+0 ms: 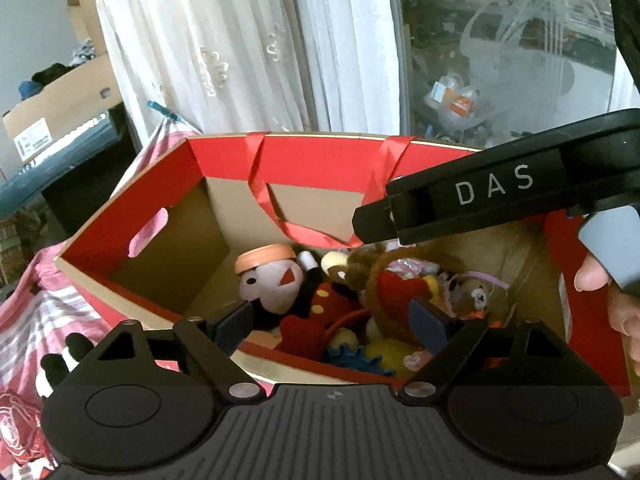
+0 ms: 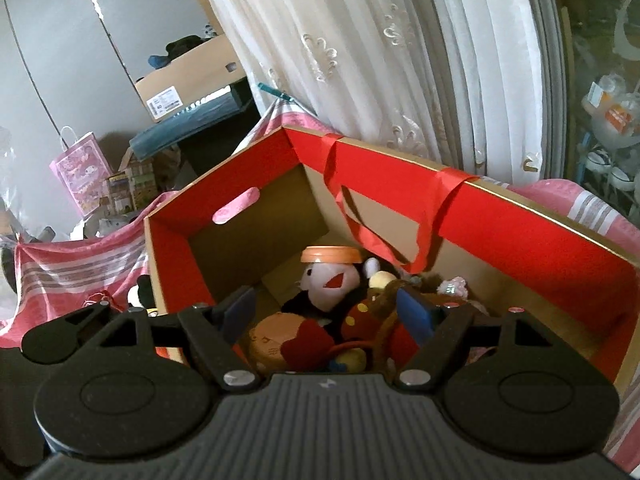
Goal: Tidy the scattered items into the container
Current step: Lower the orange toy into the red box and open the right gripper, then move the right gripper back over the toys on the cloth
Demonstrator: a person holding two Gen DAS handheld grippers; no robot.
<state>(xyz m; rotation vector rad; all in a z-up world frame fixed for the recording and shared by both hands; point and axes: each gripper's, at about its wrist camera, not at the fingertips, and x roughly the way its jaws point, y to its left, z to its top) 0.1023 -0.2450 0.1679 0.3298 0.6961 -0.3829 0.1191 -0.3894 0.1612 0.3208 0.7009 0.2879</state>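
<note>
Left gripper (image 1: 334, 320) fingers spread, empty over box (image 1: 120, 216) | right gripper (image 2: 328, 316) likewise, hovering | plush toys (image 1: 320, 304) piled inside | panda plush (image 1: 60, 364) outside, likely next.

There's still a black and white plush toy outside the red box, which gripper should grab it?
Left, probably. The black and white plush toy lies on the pink striped cloth beside the open left gripper; the open right gripper hovers over the red cardboard box.
</note>
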